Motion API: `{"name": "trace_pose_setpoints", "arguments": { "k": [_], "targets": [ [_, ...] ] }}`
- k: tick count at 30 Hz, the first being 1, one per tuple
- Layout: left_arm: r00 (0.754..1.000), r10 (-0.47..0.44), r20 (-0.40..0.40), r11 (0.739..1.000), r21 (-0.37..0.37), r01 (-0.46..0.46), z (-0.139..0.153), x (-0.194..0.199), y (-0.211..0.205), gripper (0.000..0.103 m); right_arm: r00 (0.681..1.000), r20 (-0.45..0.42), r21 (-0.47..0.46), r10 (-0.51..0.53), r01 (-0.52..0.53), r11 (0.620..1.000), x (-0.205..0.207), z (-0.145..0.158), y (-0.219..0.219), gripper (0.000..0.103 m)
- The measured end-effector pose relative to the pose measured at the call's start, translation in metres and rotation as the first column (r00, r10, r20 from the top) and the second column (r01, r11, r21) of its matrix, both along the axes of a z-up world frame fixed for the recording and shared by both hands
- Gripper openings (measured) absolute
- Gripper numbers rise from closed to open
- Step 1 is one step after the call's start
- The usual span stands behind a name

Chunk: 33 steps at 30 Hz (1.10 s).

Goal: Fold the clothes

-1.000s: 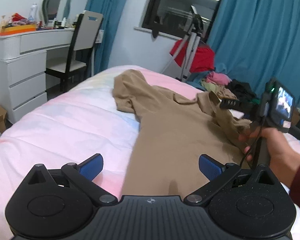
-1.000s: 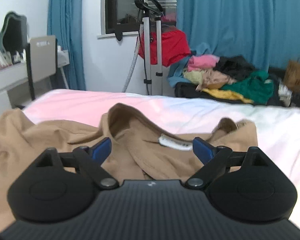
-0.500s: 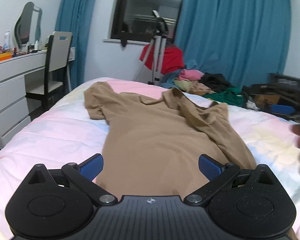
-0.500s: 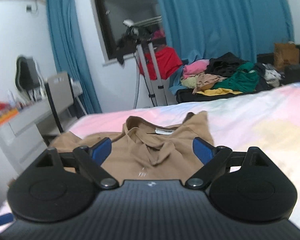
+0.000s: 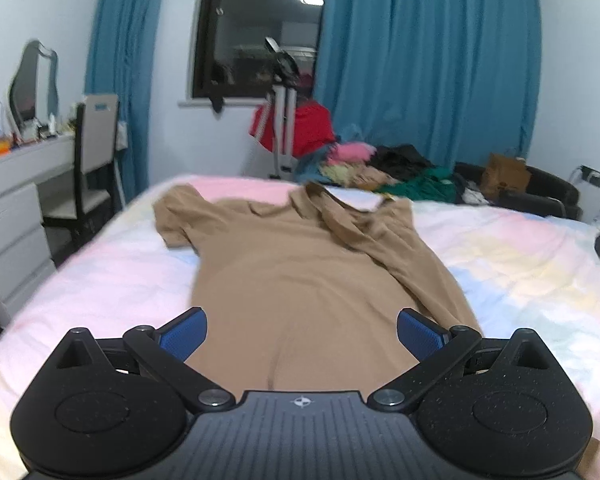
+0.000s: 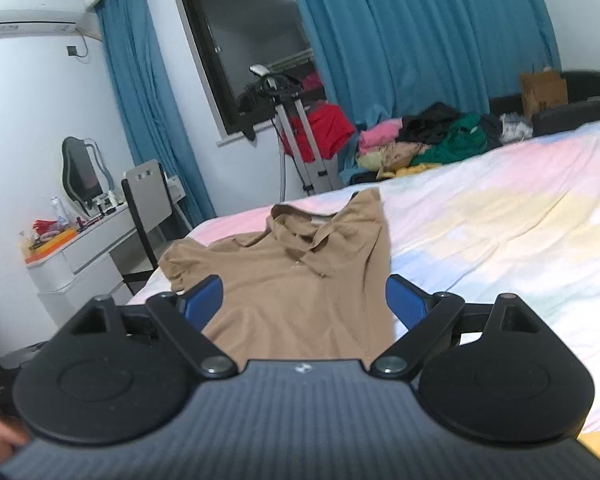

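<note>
Both claws gape over the tan shirt [image 5: 300, 280], hem hidden.

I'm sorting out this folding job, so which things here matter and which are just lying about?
For the job:
tan collared shirt
pastel bedsheet
left gripper
right gripper

Lying about:
heap of mixed clothes
red garment on stand
white dressing table

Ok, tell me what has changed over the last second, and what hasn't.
The right gripper has pulled back from the collar of the tan shirt: it was close over the neck label, now it views the whole garment from the hem end. The left gripper swung to face straight up the shirt. Both stayed open and empty. The shirt still lies on the bed, right sleeve folded in.
</note>
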State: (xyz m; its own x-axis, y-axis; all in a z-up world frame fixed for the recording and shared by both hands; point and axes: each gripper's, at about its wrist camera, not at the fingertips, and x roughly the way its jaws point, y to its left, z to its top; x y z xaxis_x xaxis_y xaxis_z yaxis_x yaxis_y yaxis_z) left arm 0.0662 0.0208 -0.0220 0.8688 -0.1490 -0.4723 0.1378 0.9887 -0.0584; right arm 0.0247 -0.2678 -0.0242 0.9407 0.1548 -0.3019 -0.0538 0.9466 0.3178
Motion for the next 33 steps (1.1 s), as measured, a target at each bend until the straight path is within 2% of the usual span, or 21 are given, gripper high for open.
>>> {"name": "trace_pose_setpoints", "arguments": {
  "k": [7, 10, 14, 16, 19, 21, 22, 25, 27, 29, 31, 33],
  "targets": [
    [0.981, -0.131, -0.141, 0.991, -0.034, 0.128, -0.016, -0.003, -0.041, 0.099, 0.993, -0.010, -0.002, -0.115, 0.115, 0.993, -0.004, 0.000, -0.045, 0.090],
    [0.958, -0.201, -0.203, 0.980, -0.048, 0.195, -0.017, 0.000, -0.071, 0.092, 0.986, -0.012, 0.006, -0.167, 0.167, 0.986, -0.008, -0.003, -0.069, 0.090],
    [0.931, -0.255, -0.260, 0.967, -0.076, 0.243, -0.034, 0.003, -0.107, 0.089, 0.971, -0.052, 0.058, -0.232, 0.235, 0.970, -0.003, -0.017, -0.098, 0.090],
    [0.914, -0.278, -0.295, 0.961, -0.087, 0.264, -0.048, 0.004, -0.125, 0.082, 0.963, -0.103, 0.070, -0.248, 0.256, 0.964, 0.007, -0.025, -0.106, 0.089],
    [0.863, -0.366, -0.347, 0.927, -0.216, 0.306, -0.066, 0.008, -0.142, 0.070, 0.962, -0.111, 0.113, -0.249, 0.261, 0.959, 0.010, -0.031, -0.116, 0.089],
    [0.846, -0.400, -0.354, 0.911, -0.256, 0.324, -0.073, 0.008, -0.154, 0.064, 0.964, -0.094, 0.125, -0.250, 0.260, 0.957, 0.008, -0.032, -0.119, 0.089],
    [0.842, -0.410, -0.350, 0.906, -0.262, 0.332, -0.075, 0.007, -0.158, 0.063, 0.964, -0.093, 0.129, -0.248, 0.259, 0.957, 0.008, -0.033, -0.120, 0.089],
    [0.819, -0.435, -0.374, 0.899, -0.228, 0.374, -0.086, 0.007, -0.176, 0.045, 0.965, -0.111, 0.149, -0.237, 0.252, 0.956, 0.012, -0.039, -0.122, 0.089],
    [0.808, -0.445, -0.387, 0.896, -0.203, 0.396, -0.094, 0.004, -0.180, 0.021, 0.966, -0.127, 0.163, -0.227, 0.246, 0.955, 0.014, -0.043, -0.122, 0.089],
    [0.803, -0.460, -0.378, 0.888, -0.213, 0.408, -0.096, 0.003, -0.179, 0.007, 0.967, -0.137, 0.174, -0.216, 0.238, 0.956, 0.016, -0.045, -0.121, 0.089],
    [0.806, -0.465, -0.366, 0.883, -0.254, 0.394, -0.094, 0.003, -0.169, 0.004, 0.967, -0.141, 0.178, -0.211, 0.234, 0.956, 0.016, -0.045, -0.120, 0.089],
    [0.807, -0.469, -0.360, 0.872, -0.337, 0.356, -0.089, 0.007, -0.154, 0.003, 0.968, -0.145, 0.174, -0.207, 0.231, 0.957, 0.016, -0.046, -0.118, 0.089]
  ]
}}
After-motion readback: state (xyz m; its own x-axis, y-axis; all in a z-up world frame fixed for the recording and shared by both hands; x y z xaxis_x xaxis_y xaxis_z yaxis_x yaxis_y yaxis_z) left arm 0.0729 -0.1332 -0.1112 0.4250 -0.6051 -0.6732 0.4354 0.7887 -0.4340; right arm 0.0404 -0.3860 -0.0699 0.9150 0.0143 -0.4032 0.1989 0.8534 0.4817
